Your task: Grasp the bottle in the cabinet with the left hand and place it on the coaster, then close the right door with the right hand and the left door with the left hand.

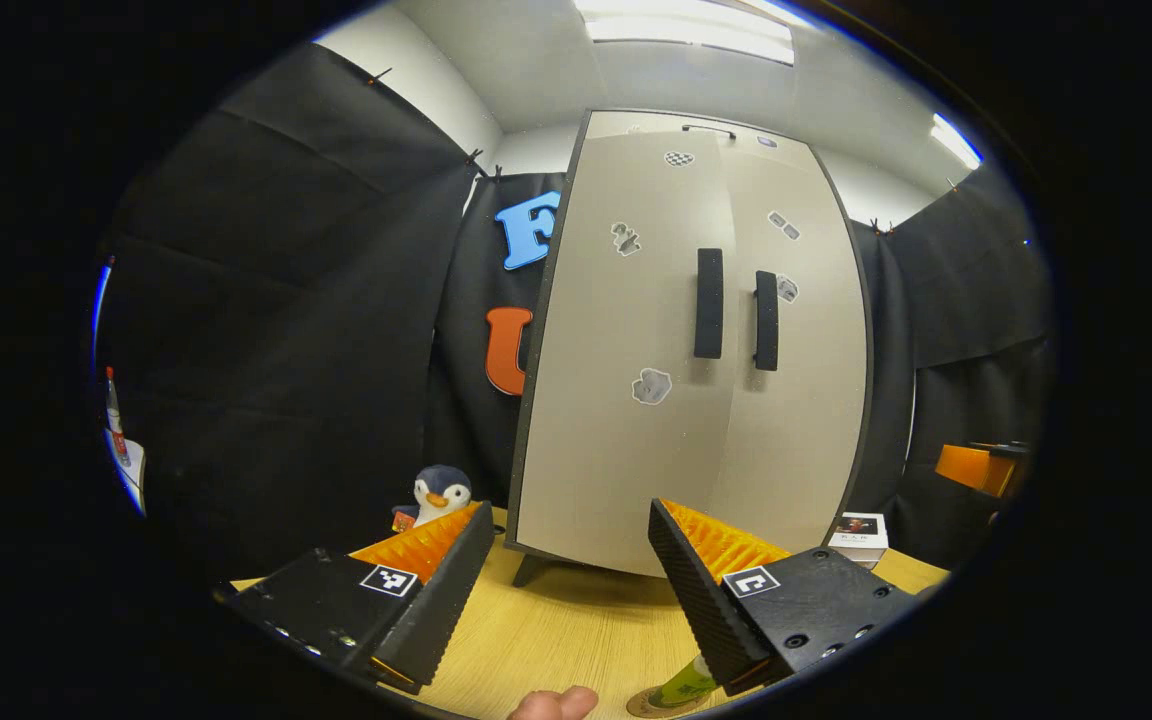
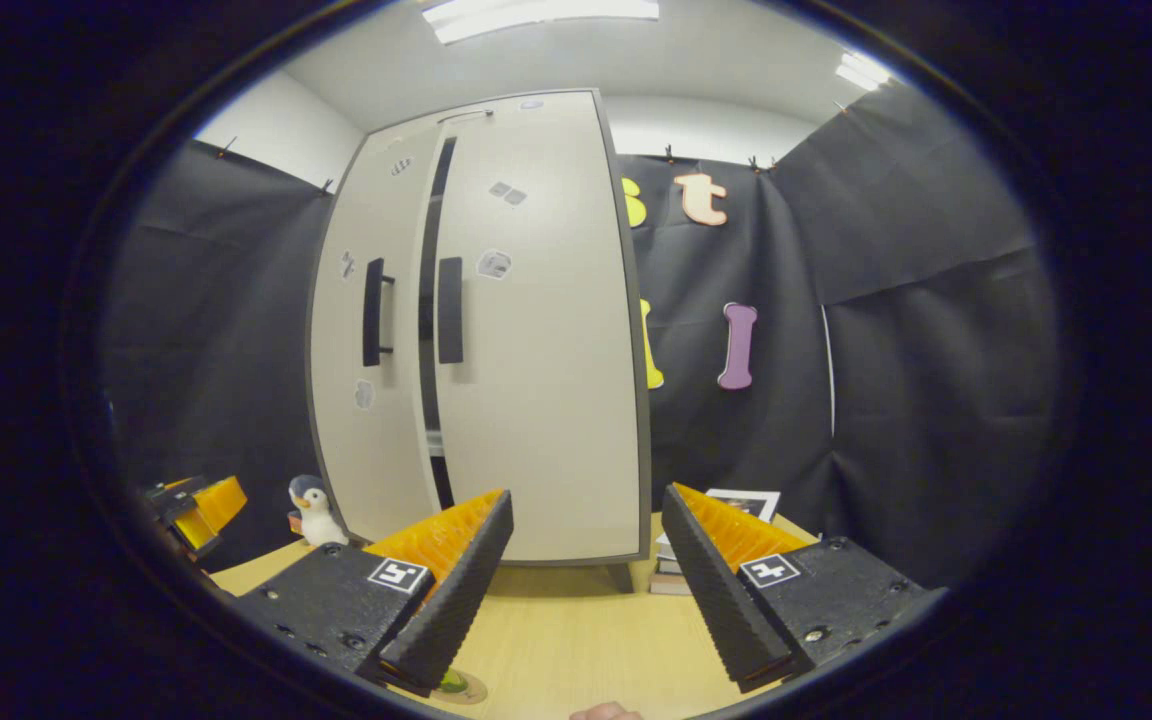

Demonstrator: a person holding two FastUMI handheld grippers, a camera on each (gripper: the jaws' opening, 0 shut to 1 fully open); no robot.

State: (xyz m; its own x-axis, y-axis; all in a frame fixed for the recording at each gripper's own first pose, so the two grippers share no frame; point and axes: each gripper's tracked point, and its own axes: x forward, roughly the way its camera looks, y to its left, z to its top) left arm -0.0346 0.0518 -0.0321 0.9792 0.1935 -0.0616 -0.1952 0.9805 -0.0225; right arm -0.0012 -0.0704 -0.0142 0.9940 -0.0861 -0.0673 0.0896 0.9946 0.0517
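In the left gripper view the left gripper [image 1: 571, 570] hangs above the wooden table [image 1: 576, 630] with its fingers spread wide and nothing between them. Ahead, at 12 o'clock, stands the cabinet [image 1: 696, 340]; its two doors look shut from here, the left door [image 1: 626, 400] meeting the right door [image 1: 796, 400] at the paired dark handles. The bottle [image 1: 688, 684] sits on the coaster [image 1: 658, 704] at 5 o'clock, partly hidden behind the gripper's right finger. A toy penguin [image 1: 439, 494] stands at 10 o'clock beside the cabinet's foot, and a small box [image 1: 860, 536] lies at 3 o'clock.

In the right gripper view the right gripper [image 2: 586, 580] is also wide open and empty — a dark gap shows between the doors there. Books [image 2: 676, 572] lie stacked at 1 o'clock beside the cabinet.
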